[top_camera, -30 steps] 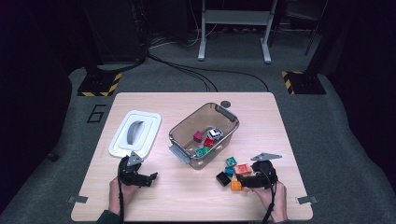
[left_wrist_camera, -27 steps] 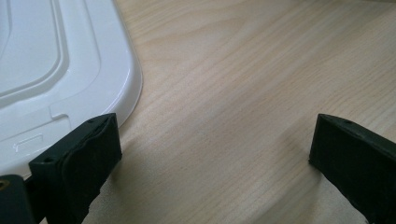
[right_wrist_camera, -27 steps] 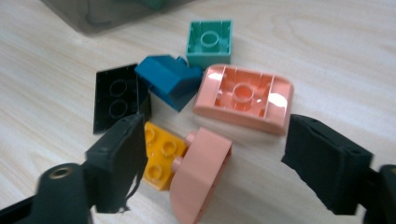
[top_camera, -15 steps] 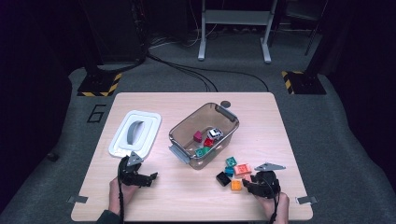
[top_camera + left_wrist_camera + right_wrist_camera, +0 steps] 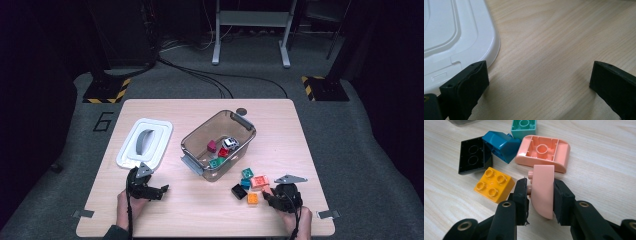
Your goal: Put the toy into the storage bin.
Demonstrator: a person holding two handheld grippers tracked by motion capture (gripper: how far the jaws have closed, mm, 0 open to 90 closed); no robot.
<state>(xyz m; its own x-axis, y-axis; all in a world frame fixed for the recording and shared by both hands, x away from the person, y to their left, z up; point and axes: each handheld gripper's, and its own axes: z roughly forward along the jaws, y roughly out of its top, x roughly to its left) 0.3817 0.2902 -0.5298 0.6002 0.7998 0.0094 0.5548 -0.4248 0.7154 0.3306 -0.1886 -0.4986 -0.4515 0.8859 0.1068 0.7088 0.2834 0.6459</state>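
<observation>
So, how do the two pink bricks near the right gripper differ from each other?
The pink curved brick stands on edge between the jaws of the right gripper, which have just been closing on it; the pink wide brick lies free on the table. The curved brick shows its smooth rounded face; the wide brick lies upside down and shows its hollow underside. The wide brick looks larger. Both are the same salmon pink.

A high camera looks forward and down on the desk (image 5: 210, 210), while both gripper cameras skim close over its wood
</observation>
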